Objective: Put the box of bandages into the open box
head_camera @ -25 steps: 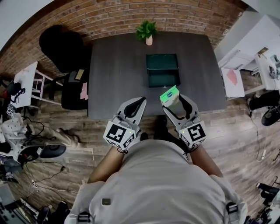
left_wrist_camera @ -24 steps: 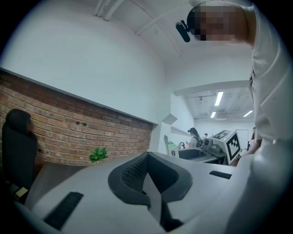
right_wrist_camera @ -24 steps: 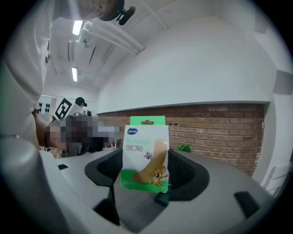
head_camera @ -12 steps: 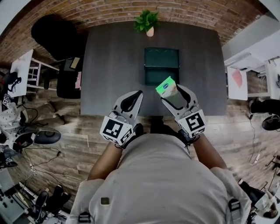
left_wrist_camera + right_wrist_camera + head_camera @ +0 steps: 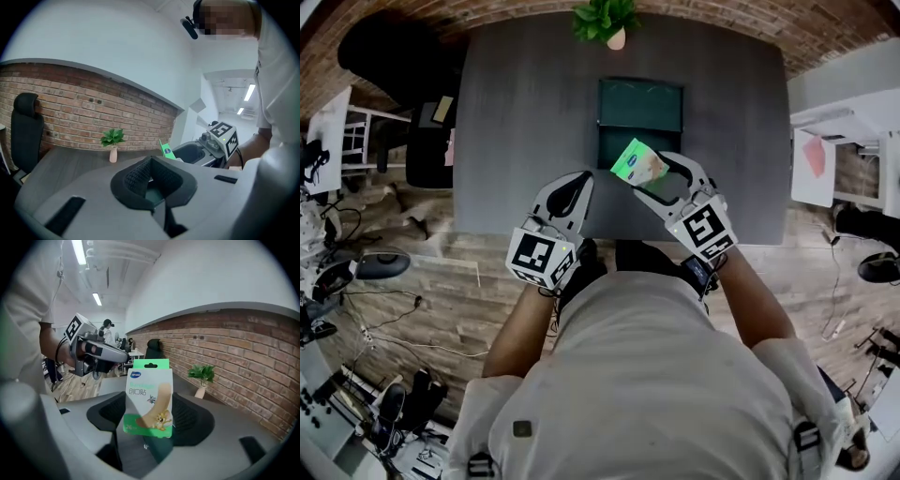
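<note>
bandage box [image 5: 639, 163] | clamped in right tool [image 5: 659, 178], held in air just short of open box [image 5: 602, 141] on counter [image 5: 534, 112] | left tool [image 5: 577, 180] closed, empty | step: carry | next: reach over the opening, lower, release

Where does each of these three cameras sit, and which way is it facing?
Head view: on the person's head, looking steeply down at the table and open box; shows torso, forearms, left tongs and right tongs.
Left gripper view: rides the left tongs, facing the brick wall; shows its own shut jaws and the person's shirt.
Right gripper view: rides the right tongs, looking along that wall; its jaws clamp the box of bandages; the left forearm shows.
Shared: both gripper views see the potted plant.
</note>
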`<state>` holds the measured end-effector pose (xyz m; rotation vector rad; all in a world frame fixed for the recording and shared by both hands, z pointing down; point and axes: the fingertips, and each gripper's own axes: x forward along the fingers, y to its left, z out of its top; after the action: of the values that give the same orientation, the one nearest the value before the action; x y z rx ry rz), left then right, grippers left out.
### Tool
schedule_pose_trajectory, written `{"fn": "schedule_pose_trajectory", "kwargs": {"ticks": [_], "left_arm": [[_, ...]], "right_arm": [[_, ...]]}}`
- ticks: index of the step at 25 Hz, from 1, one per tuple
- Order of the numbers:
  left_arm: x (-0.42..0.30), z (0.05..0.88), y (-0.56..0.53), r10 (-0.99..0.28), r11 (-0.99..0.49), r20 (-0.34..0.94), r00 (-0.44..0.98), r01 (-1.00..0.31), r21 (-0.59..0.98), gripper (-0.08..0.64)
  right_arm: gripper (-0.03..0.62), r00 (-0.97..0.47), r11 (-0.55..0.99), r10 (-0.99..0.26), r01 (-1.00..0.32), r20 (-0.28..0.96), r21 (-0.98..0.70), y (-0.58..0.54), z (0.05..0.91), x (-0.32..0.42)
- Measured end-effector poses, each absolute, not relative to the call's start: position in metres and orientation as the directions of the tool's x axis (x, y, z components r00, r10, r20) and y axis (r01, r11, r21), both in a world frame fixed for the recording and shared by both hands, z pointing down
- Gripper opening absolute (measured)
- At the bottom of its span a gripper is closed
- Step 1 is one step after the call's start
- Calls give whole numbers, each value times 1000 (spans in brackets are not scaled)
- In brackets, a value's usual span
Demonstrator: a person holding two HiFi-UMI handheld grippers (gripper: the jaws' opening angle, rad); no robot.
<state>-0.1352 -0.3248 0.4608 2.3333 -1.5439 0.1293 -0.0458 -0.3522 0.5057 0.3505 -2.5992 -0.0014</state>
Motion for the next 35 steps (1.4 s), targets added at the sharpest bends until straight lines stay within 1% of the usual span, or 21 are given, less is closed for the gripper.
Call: {"fn": "schedule_pose_trajectory", "kwargs": {"ticks": [6, 16, 27, 35], "left_arm": [[-138, 507, -349, -859, -316, 332, 390, -914, 255, 15], [-129, 572, -379, -809, -298, 425, 406, -906, 300, 15], [-104, 629, -401, -732, -330, 521, 439, -898, 293, 15], [-101, 651, -404, -699, -331, 564, 439, -898, 289, 15]], "right_arm": [[301, -802, 981, -184, -182, 569, 61, -381, 546, -48], [301, -695, 994, -85, -109, 714, 12, -410, 625, -38], [301, -597, 998, 48, -12, 801, -69, -420, 706, -32], [301, -504, 997, 69, 71, 861, -38, -418, 753, -27]]}}
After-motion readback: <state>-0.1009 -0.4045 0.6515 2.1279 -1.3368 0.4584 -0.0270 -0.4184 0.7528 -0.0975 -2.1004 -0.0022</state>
